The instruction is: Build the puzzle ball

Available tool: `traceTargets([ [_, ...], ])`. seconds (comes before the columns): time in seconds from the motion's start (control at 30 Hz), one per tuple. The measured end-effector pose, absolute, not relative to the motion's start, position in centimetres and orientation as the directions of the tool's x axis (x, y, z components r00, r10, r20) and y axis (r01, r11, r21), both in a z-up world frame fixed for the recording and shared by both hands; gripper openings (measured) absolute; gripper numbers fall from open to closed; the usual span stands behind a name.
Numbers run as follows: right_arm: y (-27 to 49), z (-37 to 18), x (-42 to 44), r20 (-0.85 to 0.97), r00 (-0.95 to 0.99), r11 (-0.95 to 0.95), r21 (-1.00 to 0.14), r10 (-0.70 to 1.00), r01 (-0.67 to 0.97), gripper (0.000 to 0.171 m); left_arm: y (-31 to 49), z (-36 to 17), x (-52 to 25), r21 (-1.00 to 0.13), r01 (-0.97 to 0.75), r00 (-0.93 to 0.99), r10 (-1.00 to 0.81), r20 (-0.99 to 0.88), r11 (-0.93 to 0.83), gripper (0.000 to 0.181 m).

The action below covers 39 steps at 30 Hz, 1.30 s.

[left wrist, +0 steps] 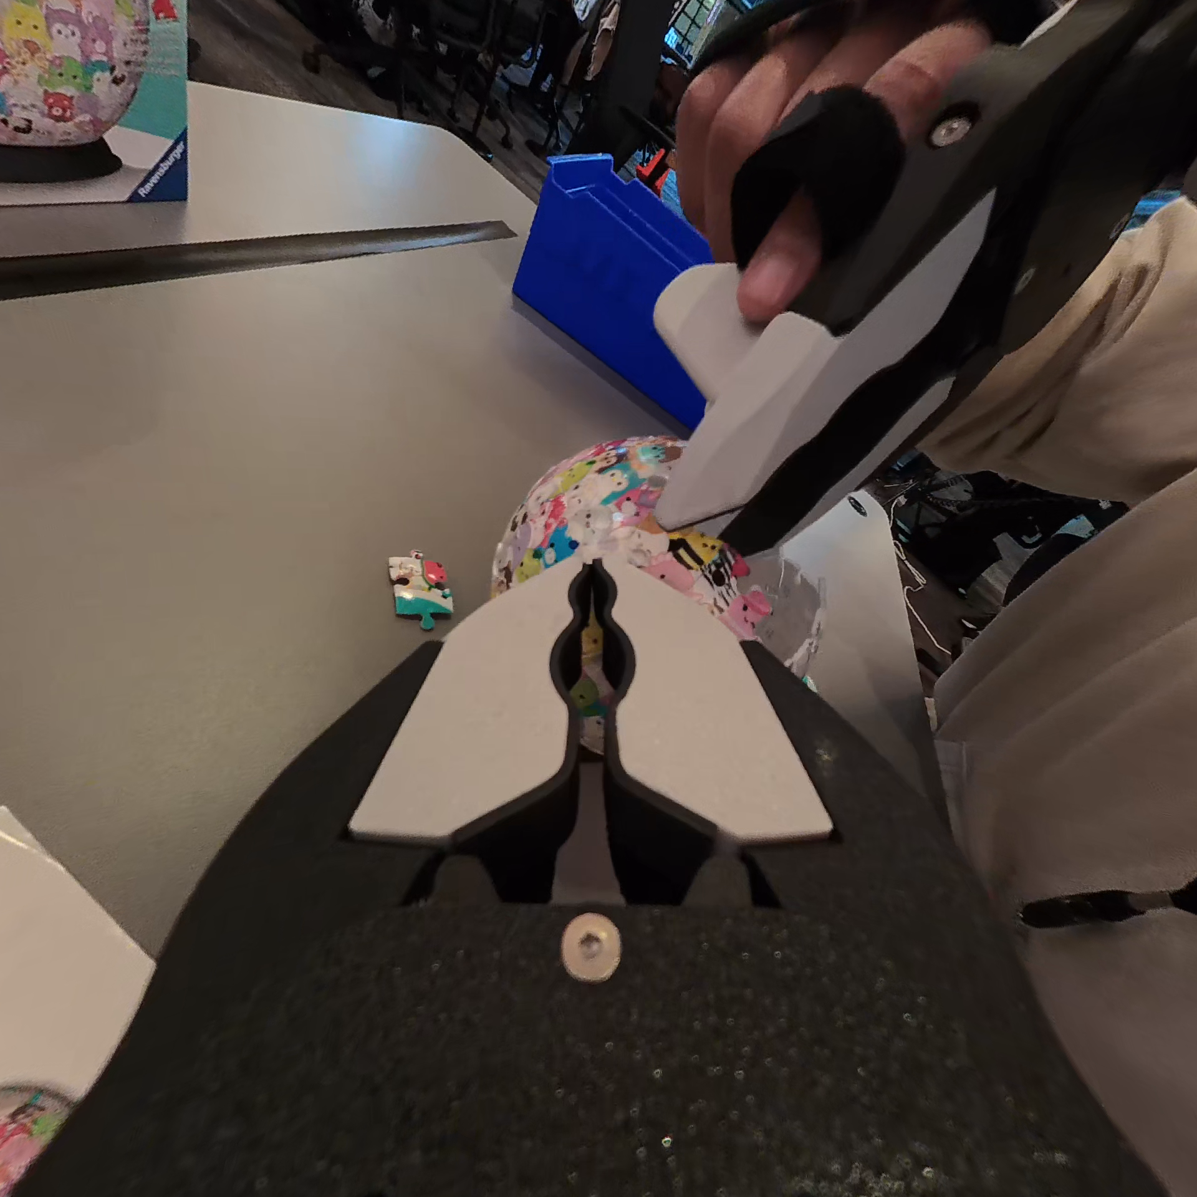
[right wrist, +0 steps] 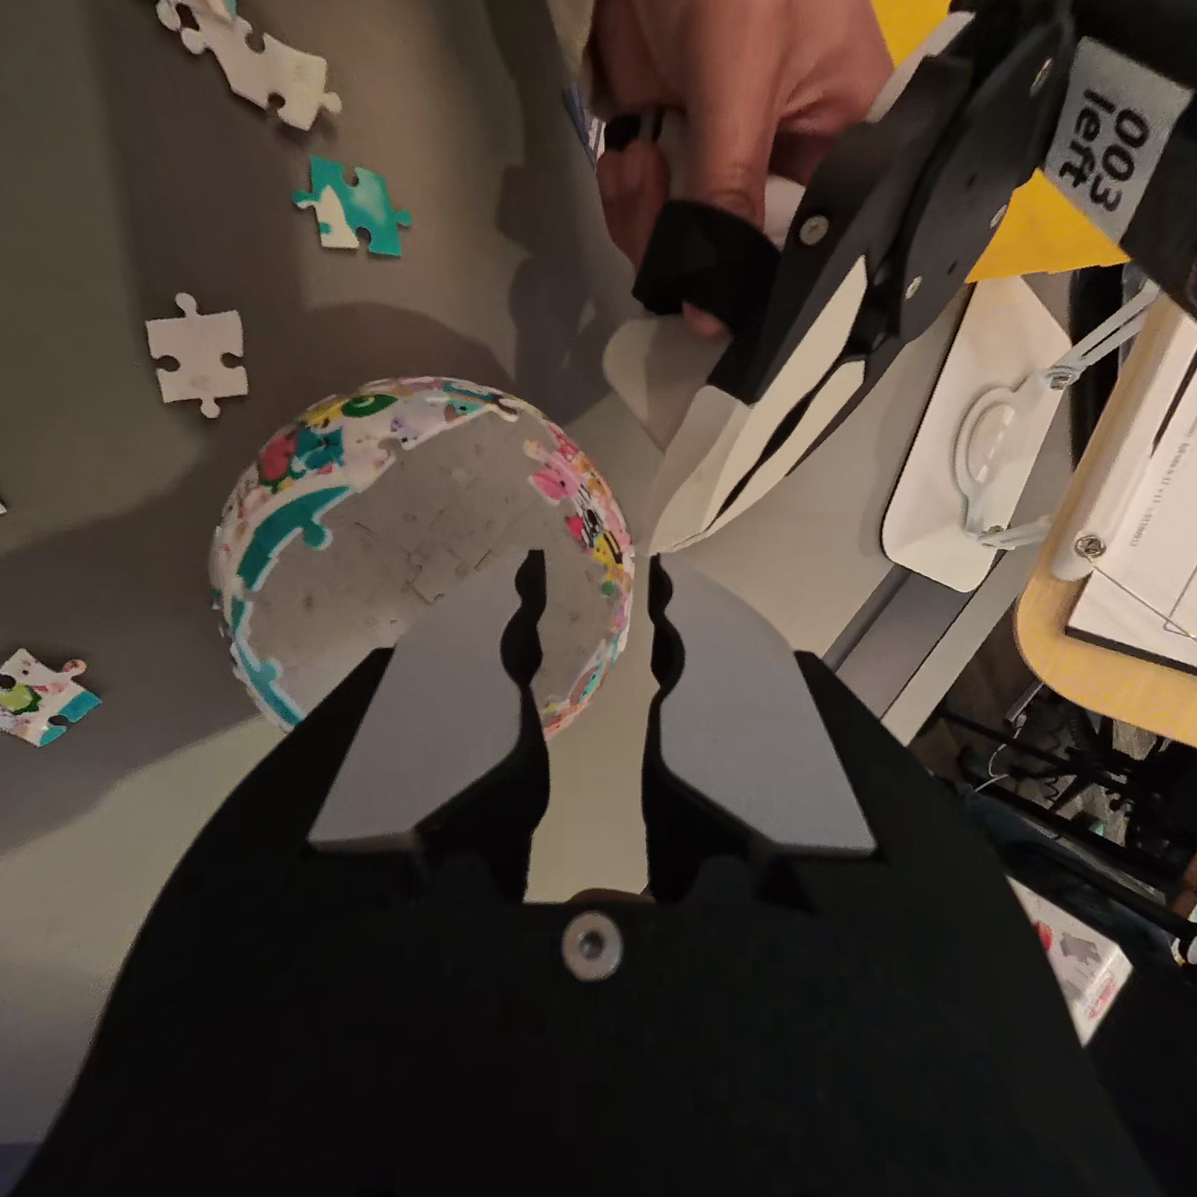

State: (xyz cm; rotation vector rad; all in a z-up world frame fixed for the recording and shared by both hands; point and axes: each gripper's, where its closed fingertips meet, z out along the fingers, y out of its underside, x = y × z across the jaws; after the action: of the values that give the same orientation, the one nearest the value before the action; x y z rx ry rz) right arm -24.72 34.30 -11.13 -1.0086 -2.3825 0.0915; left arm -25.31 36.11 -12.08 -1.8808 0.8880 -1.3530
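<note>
Left gripper: jaws clenched, empty, bracing ball.
Right gripper: jaws released (straddling rim), steadying shell.

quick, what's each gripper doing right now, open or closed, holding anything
Left gripper: shut, tips against the puzzle ball, nothing clearly held.
Right gripper: open, straddling the ball's rim.

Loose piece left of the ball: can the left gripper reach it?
Probably yes: the loose piece lies alone, nothing between it and the left gripper, whose jaws are shut at the puzzle ball.
</note>
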Motion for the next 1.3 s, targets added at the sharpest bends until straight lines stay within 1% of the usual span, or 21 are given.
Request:
traceTargets([
  [0.13,34.3,-11.7,-24.5,0.413,-0.57,0.692,-0.265,0.71,0.671,0.027,36.1,-12.3,-25.4,-0.824,-0.164,0.254,-0.83,0.496,-0.543,0.0],
  [0.2,34.4,-11.9,-24.6,0.409,-0.572,0.691,-0.258,0.711,0.675,0.026,36.1,-11.8,-25.6,-0.828,-0.147,0.251,-0.83,0.499,-0.542,0.0],
  [0.27,34.5,-11.8,-24.8,0.411,-0.571,0.691,-0.259,0.711,0.675,0.022,36.1,-11.1,-25.9,-0.836,-0.126,0.248,-0.833,0.495,-0.534,0.0],
  [0.33,34.5,-11.8,-25.0,0.409,-0.567,0.687,-0.265,0.715,0.676,0.02,35.9,-11.0,-25.9,-0.838,-0.138,0.24,-0.838,0.489,-0.528,0.0],
  [0.47,34.8,-12.1,-25.0,0.419,-0.582,0.7,-0.218,0.697,0.681,0.022,35.5,-11.7,-25.4,-0.833,-0.169,0.234,-0.842,0.486,-0.527,0.0],
  [0.73,35.9,-12.2,-24.9,0.463,-0.563,0.692,-0.171,0.685,0.702,0.026,35.7,-12.0,-25.3,-0.822,-0.157,0.23,-0.829,0.509,-0.548,0.0],
  [0.87,35.7,-11.8,-25.0,0.477,-0.549,0.694,-0.205,0.686,0.69,0.027,35.7,-11.7,-25.6,-0.826,-0.15,0.233,-0.831,0.505,-0.544,0.0],
  [0.93,36.1,-11.7,-25.2,0.506,-0.536,0.695,-0.196,0.676,0.692,0.032,35.7,-11.6,-25.7,-0.827,-0.144,0.232,-0.831,0.505,-0.543,0.0],
  [1.03,36.1,-11.6,-25.7,0.519,-0.519,0.692,-0.217,0.679,0.689,0.035,35.6,-12.0,-25.3,-0.823,-0.152,0.229,-0.83,0.509,-0.547,0.0],
  [1.13,36.4,-11.8,-25.6,0.533,-0.515,0.691,-0.199,0.671,0.695,0.032,35.6,-12.1,-25.4,-0.82,-0.153,0.232,-0.826,0.513,-0.552,0.0],
  [1.23,36.3,-11.9,-25.3,0.533,-0.524,0.697,-0.187,0.665,0.693,0.032,35.9,-11.4,-26.2,-0.836,-0.122,0.248,-0.832,0.496,-0.535,0.0],
  [1.3,36.1,-11.8,-25.3,0.532,-0.524,0.698,-0.192,0.665,0.69,0.033,35.7,-11.4,-26.6,-0.833,-0.133,0.245,-0.832,0.498,-0.538,0.0],
])
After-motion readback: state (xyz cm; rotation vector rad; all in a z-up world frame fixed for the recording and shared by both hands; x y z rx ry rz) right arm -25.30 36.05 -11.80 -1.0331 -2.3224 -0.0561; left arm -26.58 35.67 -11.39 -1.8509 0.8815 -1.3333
